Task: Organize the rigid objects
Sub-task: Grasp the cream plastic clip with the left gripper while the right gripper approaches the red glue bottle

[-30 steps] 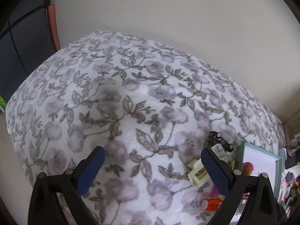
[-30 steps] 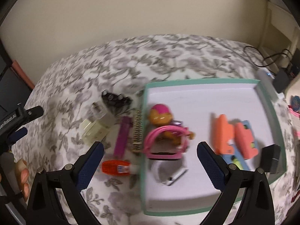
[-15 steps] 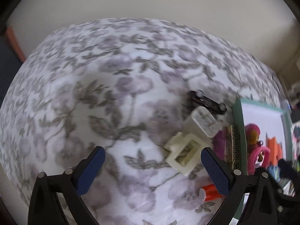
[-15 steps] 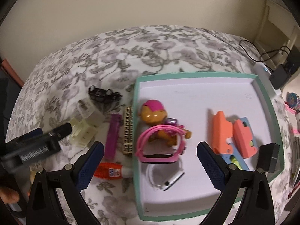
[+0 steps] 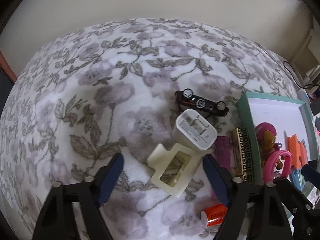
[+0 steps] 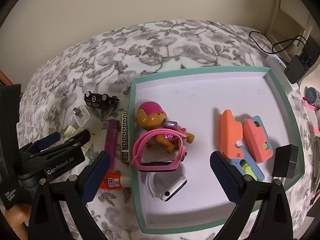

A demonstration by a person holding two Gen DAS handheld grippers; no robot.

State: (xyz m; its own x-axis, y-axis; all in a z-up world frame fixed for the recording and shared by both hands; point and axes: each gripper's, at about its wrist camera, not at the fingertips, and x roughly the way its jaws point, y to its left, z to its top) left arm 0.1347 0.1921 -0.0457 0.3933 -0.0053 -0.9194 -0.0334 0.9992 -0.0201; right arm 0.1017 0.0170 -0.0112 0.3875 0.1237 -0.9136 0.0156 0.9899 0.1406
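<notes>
My left gripper (image 5: pixel 164 177) is open, low over the floral bedspread, with a cream plastic bracket (image 5: pixel 174 168) lying between its fingertips. A white charger (image 5: pixel 195 130) leans on the bracket's far end, and a black toy car (image 5: pixel 202 104) lies upside down behind it. My right gripper (image 6: pixel 160 176) hangs open above the teal tray (image 6: pixel 200 70), over a pink watch (image 6: pixel 158 164) and a white watch (image 6: pixel 174 188). A toy pup (image 6: pixel 152 116) and two orange pieces (image 6: pixel 230 134) also lie in the tray.
Between pile and tray lie a purple lighter (image 6: pixel 113 138), a gold-patterned lighter (image 6: pixel 125 136) and an orange glue bottle (image 6: pixel 114 181). A black box (image 6: pixel 286 160) sits on the tray's right rim. Cables and a power adapter (image 6: pixel 296 70) lie beyond it.
My left gripper swung right and down from bare bedspread to the cream bracket, and its jaws narrowed a little. The right gripper drifted slightly over the tray.
</notes>
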